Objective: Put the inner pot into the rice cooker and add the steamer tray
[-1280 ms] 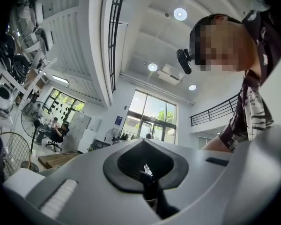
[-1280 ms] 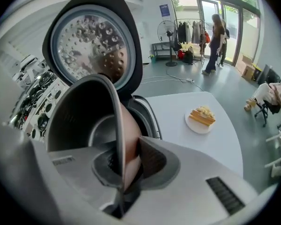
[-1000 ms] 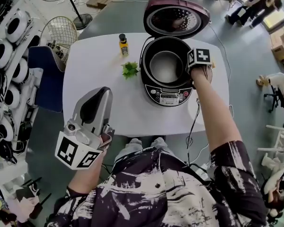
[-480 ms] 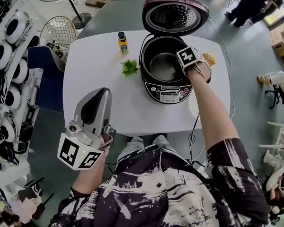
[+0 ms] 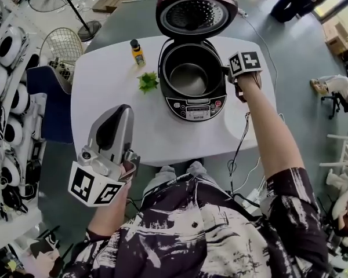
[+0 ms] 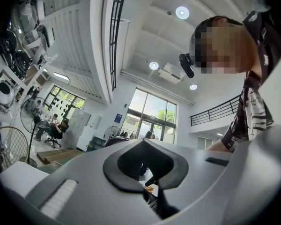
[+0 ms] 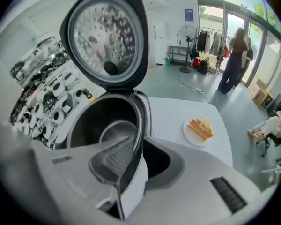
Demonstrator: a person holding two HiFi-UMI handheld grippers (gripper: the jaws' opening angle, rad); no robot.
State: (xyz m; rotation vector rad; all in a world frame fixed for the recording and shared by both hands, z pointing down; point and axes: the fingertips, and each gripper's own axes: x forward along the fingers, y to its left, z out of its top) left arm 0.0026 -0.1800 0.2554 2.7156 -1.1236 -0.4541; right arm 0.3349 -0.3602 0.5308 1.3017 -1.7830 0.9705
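The rice cooker (image 5: 194, 106) stands on the white table (image 5: 110, 103) with its lid (image 5: 191, 13) swung up. The metal inner pot (image 5: 188, 79) sits inside it. My right gripper (image 5: 226, 73) hangs at the cooker's right rim, pointing steeply down. In the right gripper view the rim of the inner pot (image 7: 110, 125) runs between the jaws of the right gripper (image 7: 136, 146), which are a little apart and closing, and the pads do not press on the rim. My left gripper (image 5: 119, 113) is held low before my body, off the table, shut and empty, pointing slightly upward (image 6: 141, 142).
A yellow bottle (image 5: 138, 52) and a small green plant (image 5: 146, 81) stand left of the cooker. A plate of food (image 7: 199, 128) lies right of it. The cooker's cord (image 5: 240, 138) hangs off the table's right side. A blue chair (image 5: 49, 91) and racks stand at the left.
My right gripper has drawn back to the right from over the pot's rim to just outside the cooker. The left gripper has kept its place.
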